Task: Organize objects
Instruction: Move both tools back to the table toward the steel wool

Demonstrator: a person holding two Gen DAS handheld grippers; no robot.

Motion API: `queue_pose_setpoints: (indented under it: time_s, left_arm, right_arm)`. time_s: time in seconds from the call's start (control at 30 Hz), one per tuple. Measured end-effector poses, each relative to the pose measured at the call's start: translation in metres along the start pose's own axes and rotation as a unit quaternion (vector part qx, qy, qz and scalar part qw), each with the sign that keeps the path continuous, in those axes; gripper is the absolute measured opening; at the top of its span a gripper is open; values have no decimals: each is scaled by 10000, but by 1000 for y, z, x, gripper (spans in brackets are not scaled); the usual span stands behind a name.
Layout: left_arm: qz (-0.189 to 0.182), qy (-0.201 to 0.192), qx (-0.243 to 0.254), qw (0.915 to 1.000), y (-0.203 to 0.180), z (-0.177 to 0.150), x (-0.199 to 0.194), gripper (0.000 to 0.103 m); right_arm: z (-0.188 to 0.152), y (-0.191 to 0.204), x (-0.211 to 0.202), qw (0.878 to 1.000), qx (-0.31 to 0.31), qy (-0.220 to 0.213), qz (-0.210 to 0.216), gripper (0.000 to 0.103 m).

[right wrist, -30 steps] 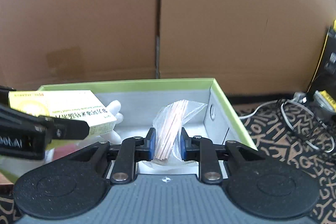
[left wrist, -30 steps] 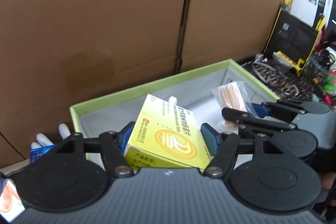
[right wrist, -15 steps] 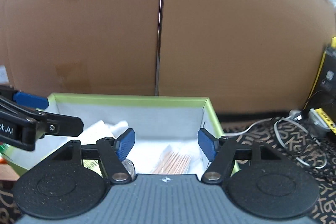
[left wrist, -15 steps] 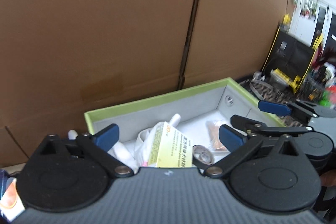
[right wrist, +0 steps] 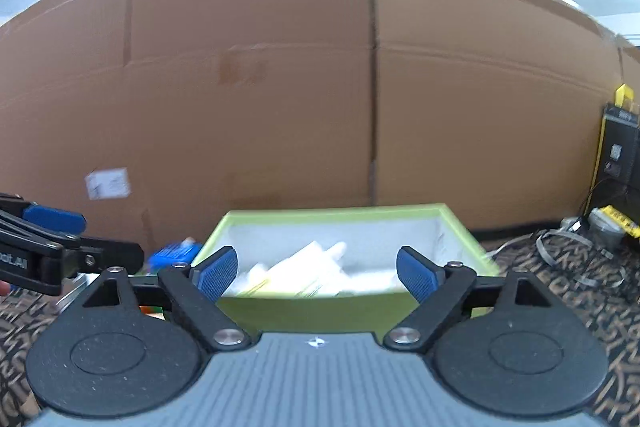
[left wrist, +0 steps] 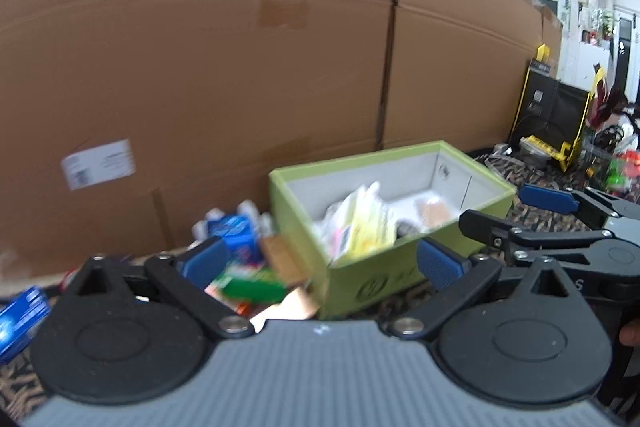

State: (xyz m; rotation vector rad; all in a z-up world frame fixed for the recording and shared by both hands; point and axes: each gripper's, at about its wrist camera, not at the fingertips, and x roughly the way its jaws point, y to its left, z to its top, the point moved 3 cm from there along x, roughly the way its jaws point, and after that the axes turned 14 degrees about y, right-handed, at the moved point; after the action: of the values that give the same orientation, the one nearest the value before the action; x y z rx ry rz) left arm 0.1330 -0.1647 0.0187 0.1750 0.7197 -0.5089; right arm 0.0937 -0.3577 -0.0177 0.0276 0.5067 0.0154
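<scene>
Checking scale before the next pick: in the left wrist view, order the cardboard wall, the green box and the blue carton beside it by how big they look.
1. Cardboard wall, fills most of the view.
2. Green box.
3. Blue carton, smallest and blurred; it lies about as far away as the box, so the ranking should hold.

Tall cardboard wall [right wrist: 280, 99], patterned floor [right wrist: 560, 287]

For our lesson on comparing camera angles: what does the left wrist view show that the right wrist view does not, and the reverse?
Only the left wrist view: the clear bag of thin wooden sticks inside the box, and a green packet in the clutter outside it.

Only the right wrist view: the grey looped cable on the patterned cloth.

Both: the lime-green cardboard box, the yellow carton inside, and the brown cardboard wall.
</scene>
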Motion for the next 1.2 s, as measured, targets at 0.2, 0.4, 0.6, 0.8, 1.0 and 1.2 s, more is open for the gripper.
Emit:
queue_pose_setpoints:
  time_s: [0.2,0.4,0.6,0.8,1.0,1.2]
  left_arm:
    - [361,176,-185,9990,35,-52,-21,103]
    - [547,473,-647,9953,77,-85,-20,103]
    - [603,723,-1024,9903,111,-106,-12,103]
    - [705,627,-1044,9901,134,-104,-14,103]
    - [850,600,-1000,9895,160,-90,0,103]
    - [827,705,-1125,9877,180,-75,28,95]
  right_arm:
    - [-32,44,12,9979,-60,399,511,90]
    - [-49,84,33,9928,-7,867,831,90]
    - [-52,126,44,9890,-408,1081,926,84]
    - [-53,156,49,9821,-501,1266,1299,80]
    - [-49,192,64,9799,-638,1307,1368,80]
    - [-53,199,73,9779,-664,1439,1363,51]
